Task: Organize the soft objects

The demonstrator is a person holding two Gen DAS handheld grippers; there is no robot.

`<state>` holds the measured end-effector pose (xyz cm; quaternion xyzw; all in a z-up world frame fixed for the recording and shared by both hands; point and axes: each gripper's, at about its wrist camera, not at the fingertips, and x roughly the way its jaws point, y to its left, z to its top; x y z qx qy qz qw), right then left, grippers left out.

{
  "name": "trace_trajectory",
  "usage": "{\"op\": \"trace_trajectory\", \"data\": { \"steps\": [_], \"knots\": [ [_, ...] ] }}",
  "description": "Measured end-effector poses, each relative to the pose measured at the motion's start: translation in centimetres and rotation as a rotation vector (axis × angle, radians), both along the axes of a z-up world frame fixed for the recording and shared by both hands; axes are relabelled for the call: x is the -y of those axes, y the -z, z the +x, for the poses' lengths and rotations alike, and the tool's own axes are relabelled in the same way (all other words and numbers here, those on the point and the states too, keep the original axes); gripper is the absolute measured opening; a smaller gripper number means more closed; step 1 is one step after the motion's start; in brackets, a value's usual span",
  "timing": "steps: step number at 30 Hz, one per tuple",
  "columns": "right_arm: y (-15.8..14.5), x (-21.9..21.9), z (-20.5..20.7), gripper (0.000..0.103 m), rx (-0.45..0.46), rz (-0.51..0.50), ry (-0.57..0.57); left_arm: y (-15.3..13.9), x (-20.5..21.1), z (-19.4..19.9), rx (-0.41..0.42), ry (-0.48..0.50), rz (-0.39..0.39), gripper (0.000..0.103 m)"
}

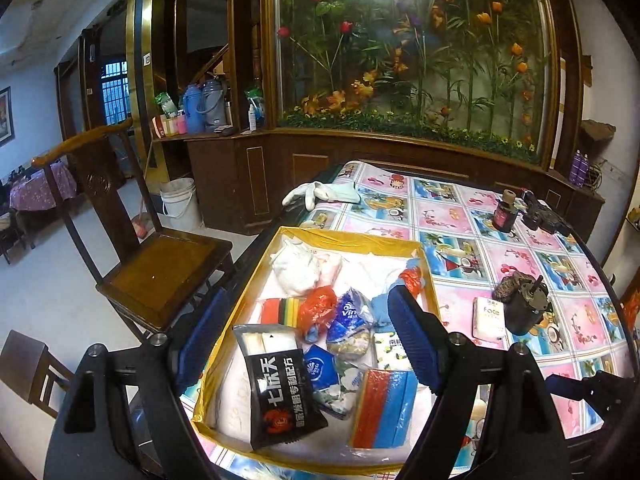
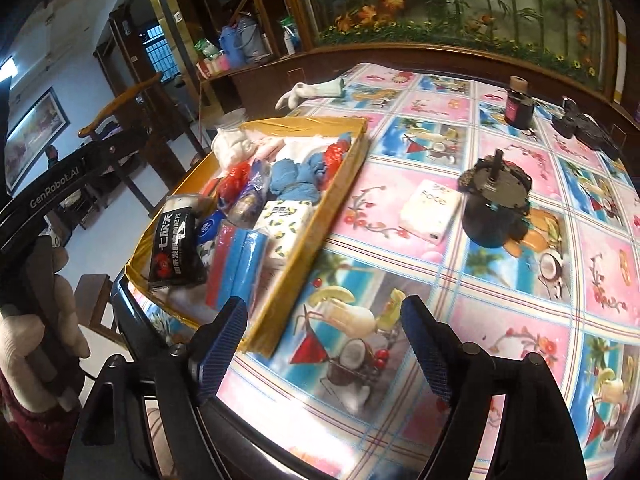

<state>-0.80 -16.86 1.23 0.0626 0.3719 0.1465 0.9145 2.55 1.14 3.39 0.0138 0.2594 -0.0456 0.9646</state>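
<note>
A shallow yellow-edged box (image 1: 352, 236) (image 2: 320, 224) on the table holds several soft items: a black snack packet (image 1: 280, 392) (image 2: 174, 240), tissue packs (image 1: 320, 372), a red-and-blue pack (image 1: 384, 408) (image 2: 236, 264), red bags (image 1: 318, 308), blue cloth (image 2: 296, 176) and white cloth (image 1: 294, 268). A white tissue pack marked "Face" (image 1: 489, 318) (image 2: 430, 210) lies on the cloth right of the box. A white glove (image 1: 310, 194) (image 2: 312, 92) lies at the table's far edge. My left gripper (image 1: 308, 332) is open and empty above the box. My right gripper (image 2: 320, 340) is open and empty over the table's near edge.
A black round object (image 1: 524, 304) (image 2: 496, 208) stands beside the Face pack. A dark jar (image 1: 505, 212) (image 2: 519, 108) and a black device (image 1: 544, 216) (image 2: 588, 128) sit at the far right. A wooden chair (image 1: 160, 264) stands left of the table.
</note>
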Motion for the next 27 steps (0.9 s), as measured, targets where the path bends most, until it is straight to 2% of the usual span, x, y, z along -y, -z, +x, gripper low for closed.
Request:
{"op": "trace_trajectory", "data": {
  "steps": [10, 12, 15, 16, 17, 18, 24, 27],
  "knots": [
    [0.3, 1.8, -1.1, 0.081, -0.003, 0.024, 0.024, 0.3, 1.4, -1.1, -0.024, 0.022, 0.016, 0.082],
    [0.4, 2.1, -1.2, 0.081, -0.004, 0.028, 0.028, 0.3, 1.4, -1.2, -0.029, 0.051, -0.010, 0.082],
    [0.6, 2.5, -1.3, 0.081, -0.007, 0.031, 0.034, -0.4, 1.6, -2.8, 0.045, 0.078, -0.024, 0.083],
    [0.7, 2.6, -1.4, 0.081, -0.007, 0.031, 0.036, -0.7, 1.5, -3.2, 0.060, 0.070, -0.033, 0.087],
    [0.7, 2.8, -1.4, 0.081, -0.007, 0.030, 0.041, -0.8, 1.3, -3.5, 0.066, 0.056, -0.049, 0.097],
    [0.8, 2.9, -1.4, 0.081, -0.008, 0.030, 0.044, -1.0, 1.1, -3.5, 0.065, 0.049, -0.068, 0.103],
    [1.3, 3.2, -1.5, 0.081, -0.016, 0.040, 0.052, 0.0, 0.8, -2.6, -0.023, 0.046, -0.096, 0.103],
    [1.5, 3.6, -1.5, 0.081, -0.021, 0.043, 0.062, 0.6, 0.9, -2.4, -0.082, 0.076, -0.109, 0.103]
  ]
}}
